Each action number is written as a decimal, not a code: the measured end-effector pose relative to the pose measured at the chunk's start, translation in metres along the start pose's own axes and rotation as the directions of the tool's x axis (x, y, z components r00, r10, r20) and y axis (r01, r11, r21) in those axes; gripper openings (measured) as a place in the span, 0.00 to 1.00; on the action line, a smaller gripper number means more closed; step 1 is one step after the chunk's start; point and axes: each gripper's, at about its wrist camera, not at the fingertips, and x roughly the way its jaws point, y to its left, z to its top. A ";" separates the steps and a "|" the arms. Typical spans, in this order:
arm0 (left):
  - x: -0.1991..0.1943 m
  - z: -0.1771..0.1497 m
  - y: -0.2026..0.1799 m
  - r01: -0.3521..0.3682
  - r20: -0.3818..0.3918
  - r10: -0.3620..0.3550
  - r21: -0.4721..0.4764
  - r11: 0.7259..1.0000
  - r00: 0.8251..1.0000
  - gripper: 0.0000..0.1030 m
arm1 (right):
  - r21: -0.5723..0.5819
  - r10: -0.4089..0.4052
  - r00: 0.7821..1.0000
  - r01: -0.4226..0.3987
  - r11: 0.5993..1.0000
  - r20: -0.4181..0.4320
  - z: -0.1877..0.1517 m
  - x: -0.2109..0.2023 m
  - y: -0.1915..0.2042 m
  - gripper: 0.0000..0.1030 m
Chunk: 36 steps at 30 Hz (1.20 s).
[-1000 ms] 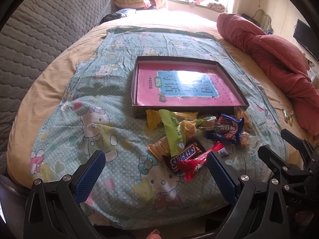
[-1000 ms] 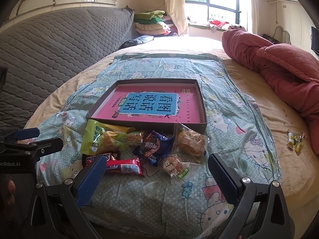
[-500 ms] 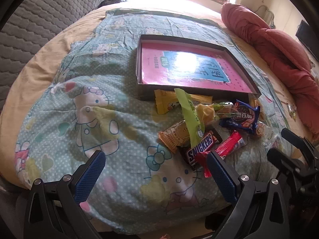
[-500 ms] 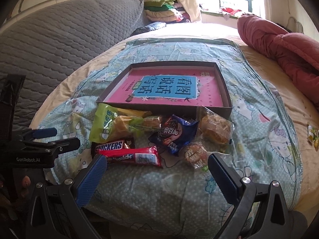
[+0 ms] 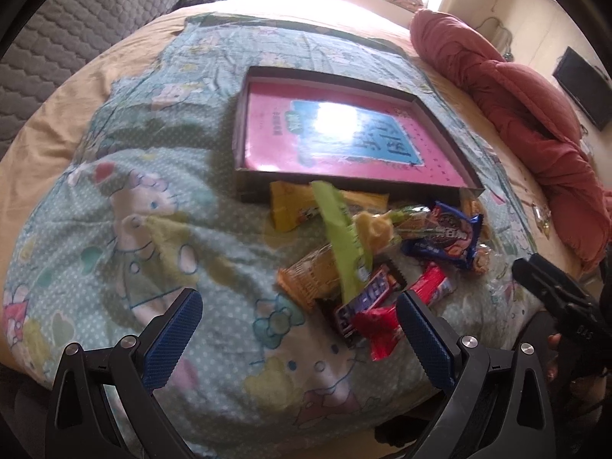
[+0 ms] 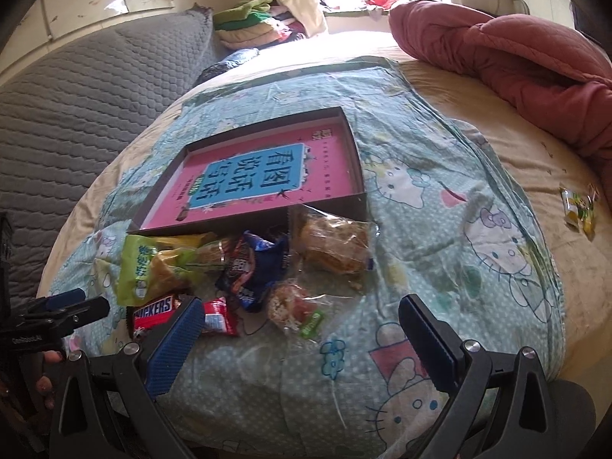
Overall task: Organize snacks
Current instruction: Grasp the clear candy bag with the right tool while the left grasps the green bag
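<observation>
A pile of snacks lies on the Hello Kitty blanket in front of a shallow box (image 5: 239, 145) (image 6: 355, 160) with a pink bottom. The pile holds a Snickers bar (image 5: 363, 300) (image 6: 155, 310), a red bar (image 5: 382, 325) (image 6: 216, 315), a green packet (image 5: 340, 237) (image 6: 149, 264), a blue packet (image 5: 445, 235) (image 6: 248, 267), an orange packet (image 5: 306, 275) and clear-wrapped pastries (image 6: 332, 244). My left gripper (image 5: 298, 329) is open and empty, just short of the Snickers. My right gripper (image 6: 302, 329) is open and empty, near the small clear packet (image 6: 294, 306).
A red quilt (image 5: 528, 122) (image 6: 508, 53) lies at the right. A grey padded headboard (image 6: 76, 88) runs along the left. Folded clothes (image 6: 248, 23) sit by the window. A small yellow-green packet (image 6: 577, 206) lies alone on the beige sheet at the right.
Both grippers have moved forward and down toward the snack pile, which now looks larger and closer. Both stay open. No snack has moved.
</observation>
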 end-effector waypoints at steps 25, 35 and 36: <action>0.045 0.039 -0.042 0.035 -0.042 -0.031 0.088 0.996 0.999 0.93 | -0.021 0.042 0.992 -0.044 0.999 -0.117 -0.005 0.046 0.006 0.77; 0.059 0.038 -0.047 0.024 -0.079 -0.019 0.066 0.998 0.997 0.73 | -0.057 0.080 0.990 -0.087 0.995 -0.112 -0.003 0.055 0.009 0.62; 0.063 0.040 -0.047 0.028 -0.101 -0.022 0.058 0.998 0.995 0.61 | -0.061 0.079 0.991 -0.086 0.994 -0.112 -0.003 0.056 0.009 0.62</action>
